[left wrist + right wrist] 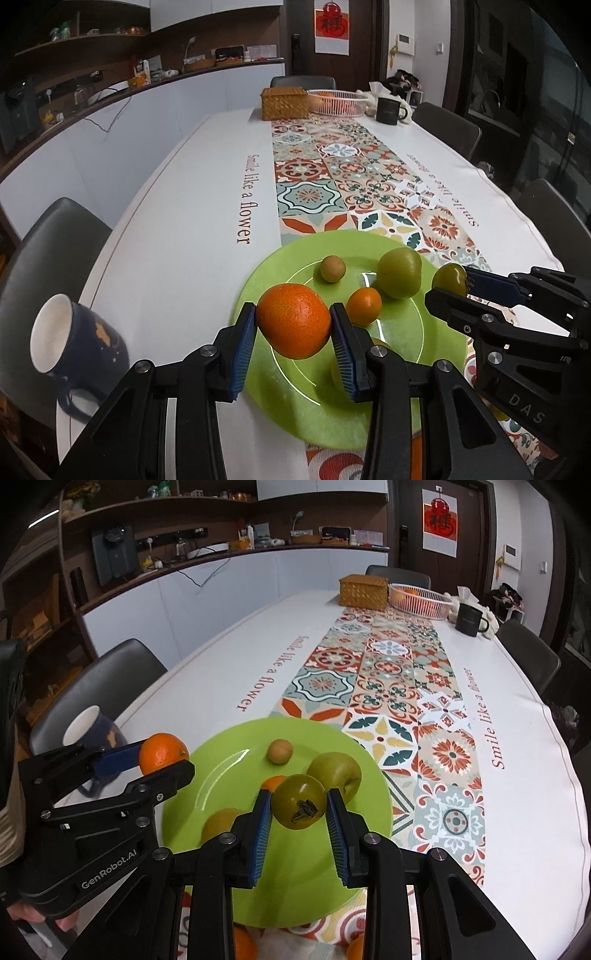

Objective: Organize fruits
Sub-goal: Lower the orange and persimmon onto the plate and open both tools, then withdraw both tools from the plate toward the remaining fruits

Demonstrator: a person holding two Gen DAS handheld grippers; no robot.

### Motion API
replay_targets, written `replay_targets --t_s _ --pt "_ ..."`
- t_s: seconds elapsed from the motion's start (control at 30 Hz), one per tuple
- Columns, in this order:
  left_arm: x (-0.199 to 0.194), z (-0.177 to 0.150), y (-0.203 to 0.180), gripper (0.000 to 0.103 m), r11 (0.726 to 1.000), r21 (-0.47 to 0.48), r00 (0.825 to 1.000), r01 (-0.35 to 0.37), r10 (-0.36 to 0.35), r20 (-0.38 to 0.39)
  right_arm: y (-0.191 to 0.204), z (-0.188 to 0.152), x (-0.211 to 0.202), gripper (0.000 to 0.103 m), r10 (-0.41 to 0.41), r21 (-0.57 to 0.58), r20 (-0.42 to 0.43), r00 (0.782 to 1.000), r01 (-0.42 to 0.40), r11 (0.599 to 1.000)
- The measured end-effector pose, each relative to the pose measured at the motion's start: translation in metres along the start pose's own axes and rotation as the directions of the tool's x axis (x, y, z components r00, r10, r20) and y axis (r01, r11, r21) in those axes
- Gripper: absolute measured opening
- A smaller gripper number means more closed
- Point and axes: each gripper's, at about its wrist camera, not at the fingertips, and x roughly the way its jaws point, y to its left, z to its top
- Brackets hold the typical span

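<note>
A green plate lies on the table near me. My left gripper is shut on a large orange above the plate's left edge. My right gripper is shut on a green persimmon above the plate's right side. On the plate lie a small brown fruit, a small orange, a green apple and a yellowish fruit, mostly hidden.
A dark blue mug stands left of the plate. At the table's far end are a wicker box, a white basket with oranges and a black mug. More oranges lie near the table's front edge. Chairs surround the table.
</note>
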Motion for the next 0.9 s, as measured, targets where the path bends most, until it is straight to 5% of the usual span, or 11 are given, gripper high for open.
replay_targets --t_s 0.2,0.33,0.9 --pt "0.010 0.000 -0.003 0.041 1.000 0.013 1.000 -0.005 0.005 -0.017 -0.002 -0.002 0.008 0.031 -0.008 -0.006 -0.014 1.000 0.008 1.000" --pt "0.002 0.000 -0.005 0.055 1.000 0.020 1.000 -0.022 0.022 0.013 -0.004 -0.002 0.005 0.038 -0.022 0.000 0.002 1.000 0.022 1.000" --pt "-0.096 -0.018 -0.026 0.065 0.998 0.028 0.985 -0.065 0.059 0.160 -0.013 -0.023 -0.074 0.058 -0.008 0.039 0.130 0.992 0.002 0.999"
